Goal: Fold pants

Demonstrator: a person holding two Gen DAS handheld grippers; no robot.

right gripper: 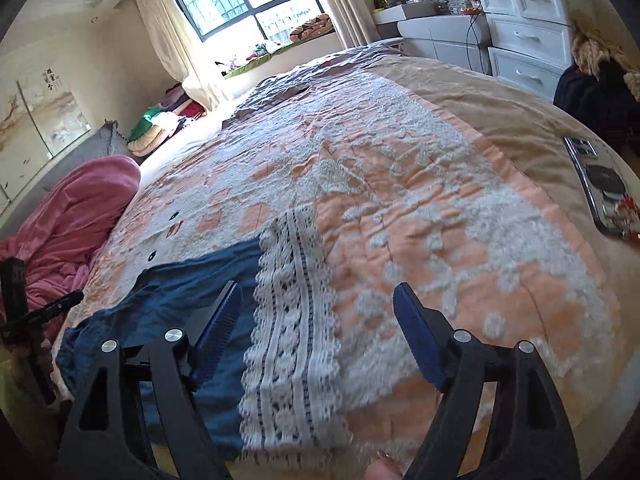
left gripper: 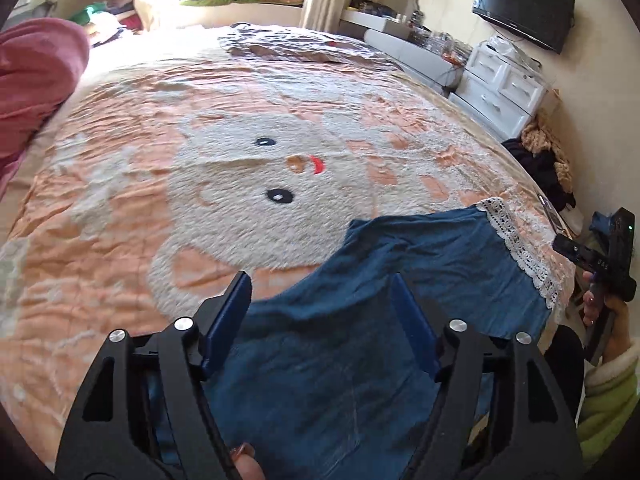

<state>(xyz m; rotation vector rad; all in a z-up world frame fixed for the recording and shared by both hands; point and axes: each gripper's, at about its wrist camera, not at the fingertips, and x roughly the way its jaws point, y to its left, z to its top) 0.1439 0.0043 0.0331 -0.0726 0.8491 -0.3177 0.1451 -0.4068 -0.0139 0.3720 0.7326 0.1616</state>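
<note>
Blue pants point(left gripper: 420, 280) with a white lace hem point(left gripper: 520, 248) lie crumpled at the near edge of the bed. My left gripper point(left gripper: 322, 292) is open, its blue pads on either side of the blue cloth, just above it. In the right wrist view my right gripper point(right gripper: 318, 300) is open over the lace hem point(right gripper: 292, 320), with the blue cloth point(right gripper: 192, 280) to its left. The right gripper also shows in the left wrist view point(left gripper: 604, 256) at the bed's right edge. The left gripper's black body shows at the far left of the right wrist view point(right gripper: 24, 308).
The bed has an orange and white blanket with a rabbit face point(left gripper: 260, 168). A pink quilt point(right gripper: 80, 208) lies at the left. A phone point(right gripper: 604, 184) lies on the bed at the right. White drawers point(right gripper: 524, 28) and dark clothes point(right gripper: 592, 92) stand beyond the right edge.
</note>
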